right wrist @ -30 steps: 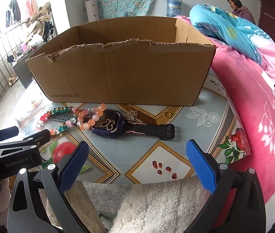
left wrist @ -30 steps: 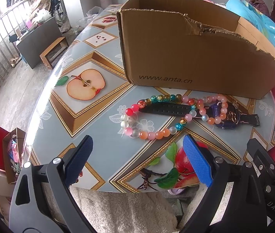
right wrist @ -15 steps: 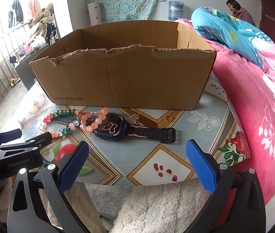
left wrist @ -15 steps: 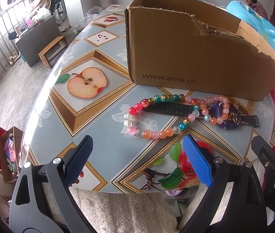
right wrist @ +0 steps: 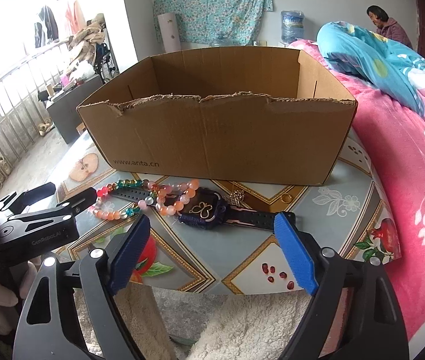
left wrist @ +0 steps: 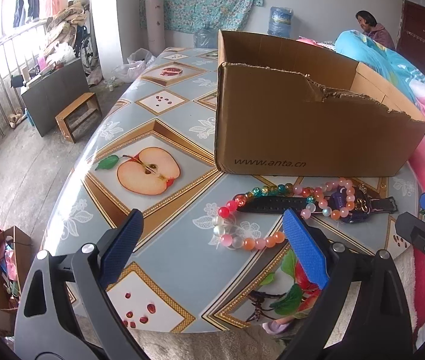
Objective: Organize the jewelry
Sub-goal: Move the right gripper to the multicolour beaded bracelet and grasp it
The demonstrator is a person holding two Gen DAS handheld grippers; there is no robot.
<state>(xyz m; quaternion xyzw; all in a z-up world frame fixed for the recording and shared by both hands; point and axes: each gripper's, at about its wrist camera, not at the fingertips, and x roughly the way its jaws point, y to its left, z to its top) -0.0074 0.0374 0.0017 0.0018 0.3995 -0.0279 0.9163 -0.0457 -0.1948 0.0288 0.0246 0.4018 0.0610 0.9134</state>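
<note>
The right gripper (right wrist: 212, 237) was wide but closing, nothing between its pads. The left gripper (left wrist: 212, 234) stood wide and empty. Ahead on the table (left wrist: 182, 240) lay a bead bracelet (left wrist: 254, 210) draped over a watch (right wrist: 203, 211), before a cardboard box (right wrist: 218, 138).

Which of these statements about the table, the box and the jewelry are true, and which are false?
1. The bead bracelet lies inside the cardboard box. False: it lies on the table in front of the box.
2. The watch has a butterfly shape on its face. True.
3. The right hand-held gripper is clamped on the watch. False: its jaws are closing, but nothing is between them.
4. Beads of the bracelet lie across the watch strap. True.
5. The left hand-held gripper holds nothing. True.
</note>
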